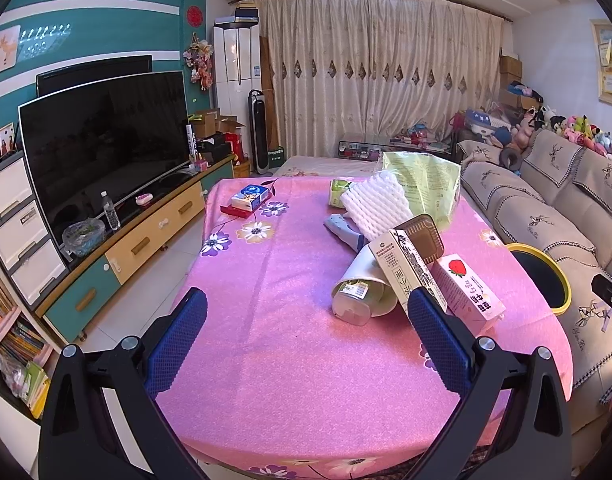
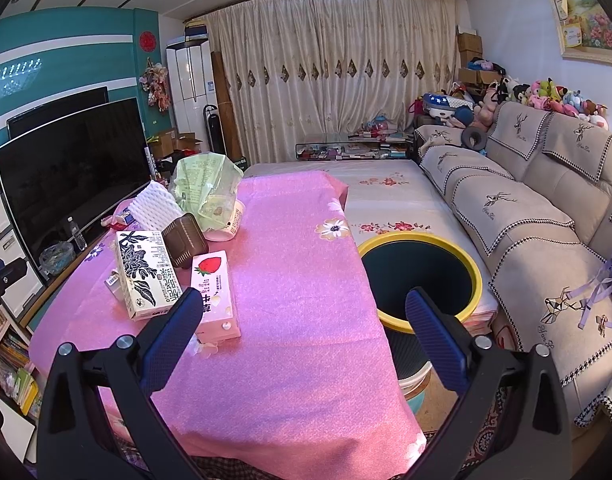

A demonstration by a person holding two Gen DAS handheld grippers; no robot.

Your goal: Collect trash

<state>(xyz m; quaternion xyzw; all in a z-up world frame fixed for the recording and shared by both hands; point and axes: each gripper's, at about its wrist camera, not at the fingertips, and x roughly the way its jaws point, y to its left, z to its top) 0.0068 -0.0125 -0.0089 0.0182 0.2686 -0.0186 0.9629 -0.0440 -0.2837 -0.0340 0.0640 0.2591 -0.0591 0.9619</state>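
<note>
Since both hand-held grippers gape wide and empty, nothing's grabbed yet. Strawberry carton (image 2: pixel 215 292) sits just beyond the right hand-held gripper (image 2: pixel 304 312)'s left finger, bin (image 2: pixel 420 276) waiting ahead.

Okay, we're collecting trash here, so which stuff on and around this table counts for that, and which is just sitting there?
For the job:
- strawberry milk carton
- flower-print carton
- brown plastic tray
- white foam net
- green plastic bag
- paper cup
- yellow-rimmed bin

Just lying about:
- tissue pack
- water bottle on the TV stand
- plush toys on the sofa
</note>
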